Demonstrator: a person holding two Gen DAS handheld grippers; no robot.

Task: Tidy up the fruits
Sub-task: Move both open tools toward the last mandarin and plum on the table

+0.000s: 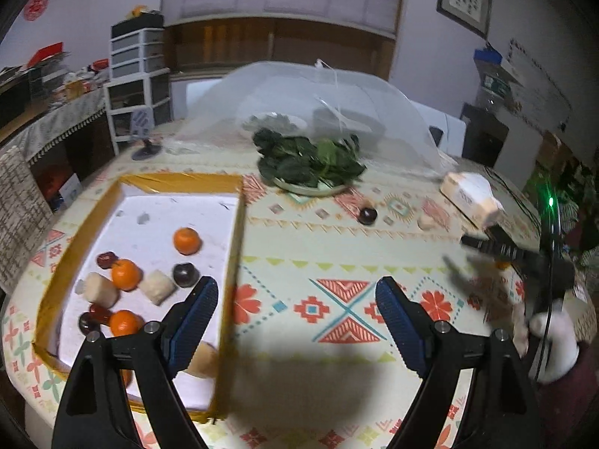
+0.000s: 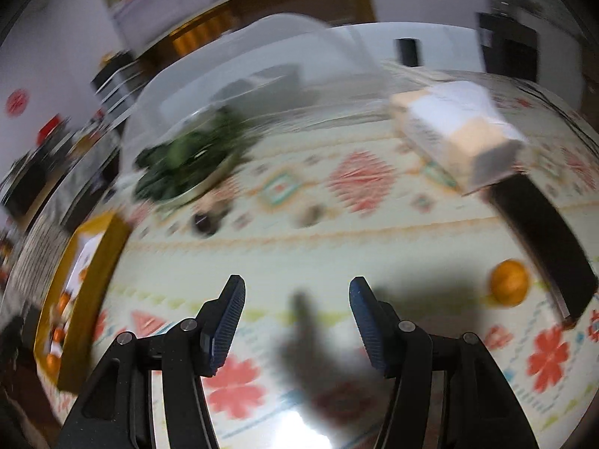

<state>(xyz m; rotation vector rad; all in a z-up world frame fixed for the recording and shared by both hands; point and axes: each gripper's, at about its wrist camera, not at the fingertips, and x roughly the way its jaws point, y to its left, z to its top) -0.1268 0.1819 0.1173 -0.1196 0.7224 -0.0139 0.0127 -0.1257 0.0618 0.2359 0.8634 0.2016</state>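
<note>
Yellow-rimmed tray [image 1: 234,247] sits on the left of the patterned counter [image 1: 318,262], holding oranges [image 1: 186,240], dark plums [image 1: 185,274] and pale chunks. One dark plum [image 1: 367,215] lies loose near a plate of greens [image 1: 310,164]. Lone orange [image 2: 509,287] sits far right. Left hand-held gripper [image 1: 295,299] spread, empty. Right hand-held gripper [image 2: 297,301] spread, empty; view blurred.
</note>
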